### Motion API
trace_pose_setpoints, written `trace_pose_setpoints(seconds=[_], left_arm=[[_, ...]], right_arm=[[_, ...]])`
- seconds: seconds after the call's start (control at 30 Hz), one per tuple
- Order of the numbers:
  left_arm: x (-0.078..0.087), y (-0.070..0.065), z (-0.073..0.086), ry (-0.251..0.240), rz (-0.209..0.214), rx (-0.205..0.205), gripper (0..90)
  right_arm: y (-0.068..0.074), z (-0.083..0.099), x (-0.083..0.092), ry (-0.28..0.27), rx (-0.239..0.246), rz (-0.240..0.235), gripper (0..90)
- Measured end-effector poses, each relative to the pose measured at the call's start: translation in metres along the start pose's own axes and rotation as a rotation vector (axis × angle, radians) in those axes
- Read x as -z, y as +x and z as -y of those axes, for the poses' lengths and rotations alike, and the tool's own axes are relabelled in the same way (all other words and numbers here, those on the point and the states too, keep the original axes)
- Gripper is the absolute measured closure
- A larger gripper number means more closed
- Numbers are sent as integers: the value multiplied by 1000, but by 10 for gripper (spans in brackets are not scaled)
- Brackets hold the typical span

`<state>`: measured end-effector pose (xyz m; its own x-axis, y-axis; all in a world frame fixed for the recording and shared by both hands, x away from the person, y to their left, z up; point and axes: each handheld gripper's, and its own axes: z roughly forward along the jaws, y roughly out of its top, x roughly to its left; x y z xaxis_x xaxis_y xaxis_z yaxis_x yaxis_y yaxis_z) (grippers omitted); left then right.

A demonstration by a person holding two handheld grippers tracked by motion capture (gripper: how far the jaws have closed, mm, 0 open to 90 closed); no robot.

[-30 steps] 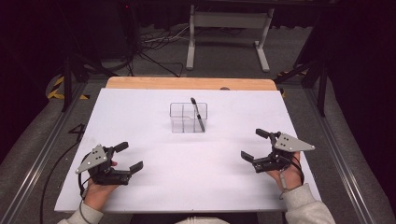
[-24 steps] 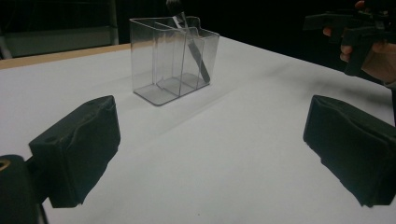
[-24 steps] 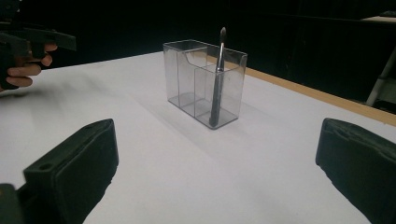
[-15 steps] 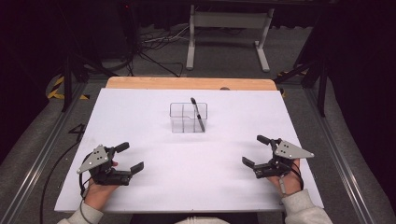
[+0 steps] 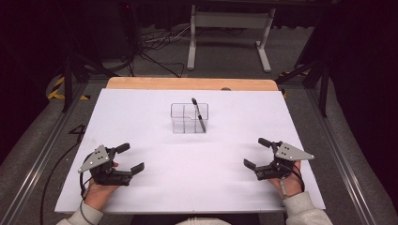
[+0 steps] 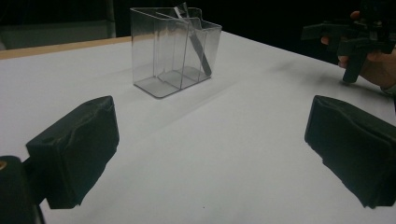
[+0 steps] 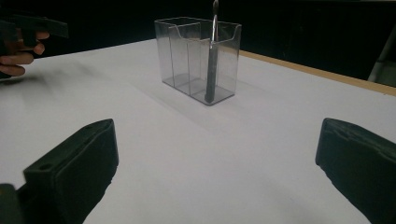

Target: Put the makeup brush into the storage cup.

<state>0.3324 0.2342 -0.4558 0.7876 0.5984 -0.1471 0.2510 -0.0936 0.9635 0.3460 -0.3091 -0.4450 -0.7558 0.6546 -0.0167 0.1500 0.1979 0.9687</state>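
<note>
A clear plastic organizer with compartments stands on the white table top, toward the back centre. A dark pen-like tool leans in its right compartment, its tip sticking above the rim; it also shows as the tool and the tool. My left gripper rests open at the front left, nothing between its jaws. My right gripper is open at the front right, also holding nothing. Both point toward the organizer, well short of it.
A bare wooden strip borders the table's far edge. Beyond it stand a white metal frame and floor cables. Metal rails run along both sides of the table.
My right gripper has drifted slightly toward the front right edge of the table. The left gripper and the organizer stay put.
</note>
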Motion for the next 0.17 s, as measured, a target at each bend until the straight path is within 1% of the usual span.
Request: trace_pose_setpoints(seconds=[0.17], left_arm=[[-1,0,0,-2,-2,3,35]], right_arm=[[0,0,0,-12,-5,-9,0]])
